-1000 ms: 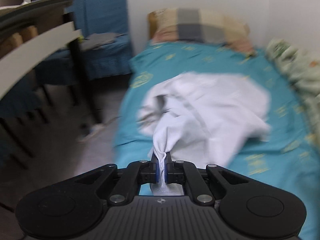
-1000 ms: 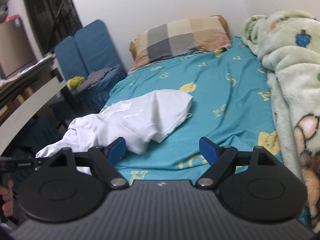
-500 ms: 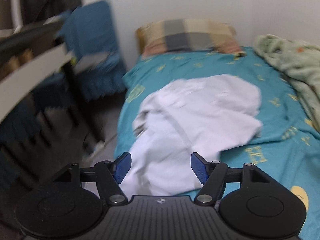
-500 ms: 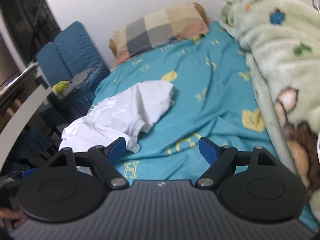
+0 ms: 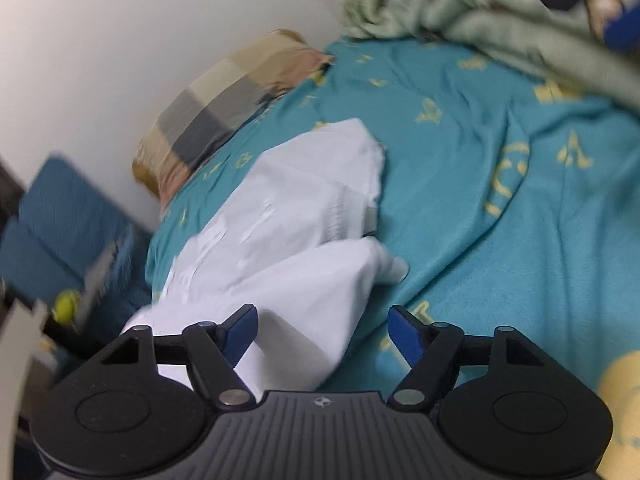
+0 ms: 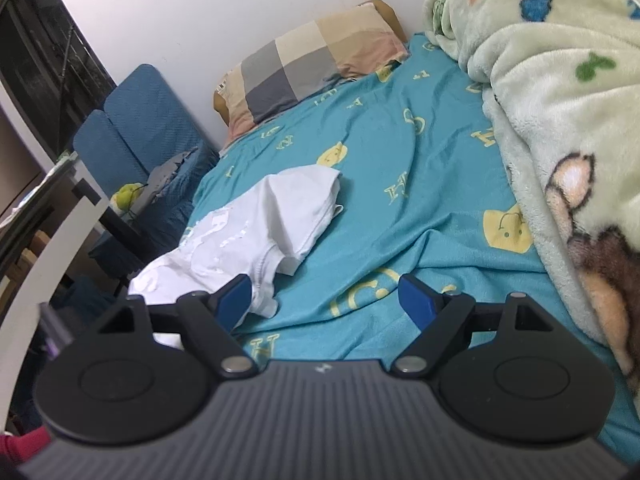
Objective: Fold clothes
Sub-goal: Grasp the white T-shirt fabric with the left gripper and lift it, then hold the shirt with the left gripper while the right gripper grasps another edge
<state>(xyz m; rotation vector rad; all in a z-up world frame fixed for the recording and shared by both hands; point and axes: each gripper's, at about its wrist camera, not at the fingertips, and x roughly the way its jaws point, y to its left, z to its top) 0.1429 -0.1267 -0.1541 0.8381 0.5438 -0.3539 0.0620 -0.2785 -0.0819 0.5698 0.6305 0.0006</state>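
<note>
Garment: my white T-shirt (image 6: 256, 232) lies bunched at the near left edge of the bed (image 6: 420, 208), one end draped over the side.
Left tongs (image 5: 323, 330): wide open, holding nothing, hovering over the shirt's near end.
Right tongs (image 6: 325, 300): wide open, empty, above the teal sheet just beside the shirt.
Risk: I judge the overhanging end could drag the shirt off the bed; a pinch into the heap may catch several layers.
Materials: thin, limp cotton with stitched hems; smooth printed sheet; fluffy fleece blanket (image 6: 560, 100); checked pillow (image 6: 312, 64).
</note>
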